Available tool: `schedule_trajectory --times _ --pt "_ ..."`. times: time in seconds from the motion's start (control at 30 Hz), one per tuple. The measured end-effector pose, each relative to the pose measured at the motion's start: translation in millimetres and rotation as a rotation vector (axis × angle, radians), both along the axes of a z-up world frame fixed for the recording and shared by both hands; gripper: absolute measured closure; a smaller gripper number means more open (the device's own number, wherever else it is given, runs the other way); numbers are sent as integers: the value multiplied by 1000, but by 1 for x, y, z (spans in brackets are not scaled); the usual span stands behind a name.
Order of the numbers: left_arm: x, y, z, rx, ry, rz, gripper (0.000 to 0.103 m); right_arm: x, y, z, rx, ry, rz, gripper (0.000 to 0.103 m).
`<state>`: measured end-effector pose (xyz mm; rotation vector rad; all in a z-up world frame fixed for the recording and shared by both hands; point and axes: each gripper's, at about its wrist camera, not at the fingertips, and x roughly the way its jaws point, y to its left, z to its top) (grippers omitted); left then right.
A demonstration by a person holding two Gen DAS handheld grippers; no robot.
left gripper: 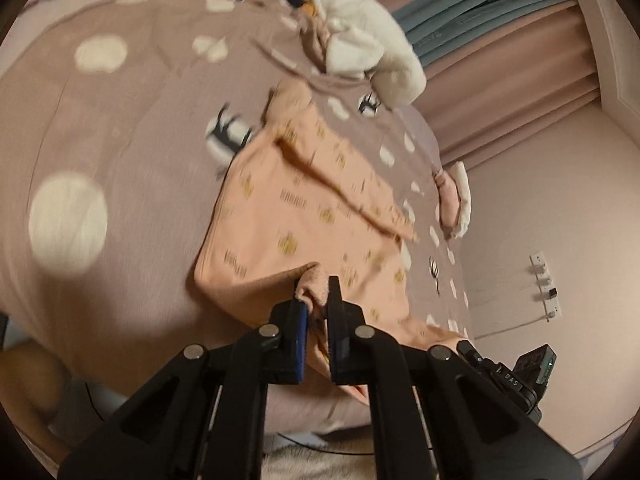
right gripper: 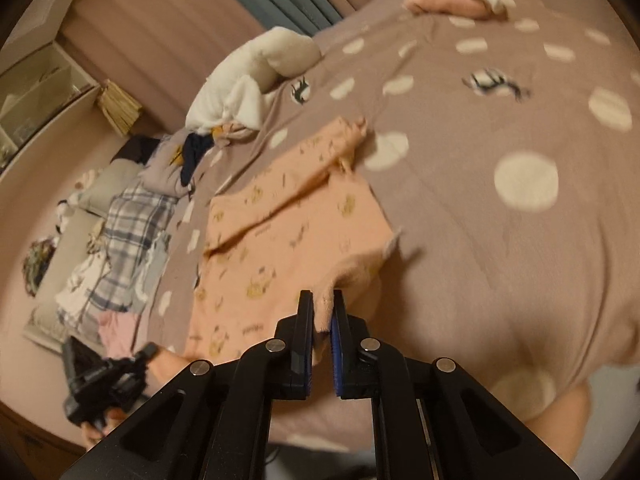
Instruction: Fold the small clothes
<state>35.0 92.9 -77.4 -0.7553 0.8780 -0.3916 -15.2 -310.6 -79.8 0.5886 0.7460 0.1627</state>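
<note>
Though gripper-pinched (left gripper: 318,300), garment (left gripper: 304,208) on bed (left gripper: 120,128).

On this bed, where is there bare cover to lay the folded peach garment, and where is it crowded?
Bare dotted cover lies right of the peach garment, up to the folded pink stack. In the left wrist view, the cover left of the garment is bare too. Crowded: the white plush and plaid clothes on its other side.

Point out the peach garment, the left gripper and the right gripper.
peach garment (left gripper: 296,208): left wrist view, middle of its patterned fabric.
left gripper (left gripper: 318,292): left wrist view, between the fingertips pinching the garment's edge.
right gripper (right gripper: 323,300): right wrist view, between the fingertips pinching the garment's edge.
</note>
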Motion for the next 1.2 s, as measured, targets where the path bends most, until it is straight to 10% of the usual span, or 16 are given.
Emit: schedule_trajectory --times 0.4,0.73,1.1,1.2 --pt "88 -24 30 79 -38 29 96 89 -2 33 7 -38 42 94" --pt "193 -23 14 -33 -16 98 96 173 -19 39 -11 -30 10 94" --pt "275 -22 -12 23 15 177 97 271 -21 8 -79 57 37 94" --pt "295 -19 -18 109 68 206 72 288 -20 4 -109 87 35 93"
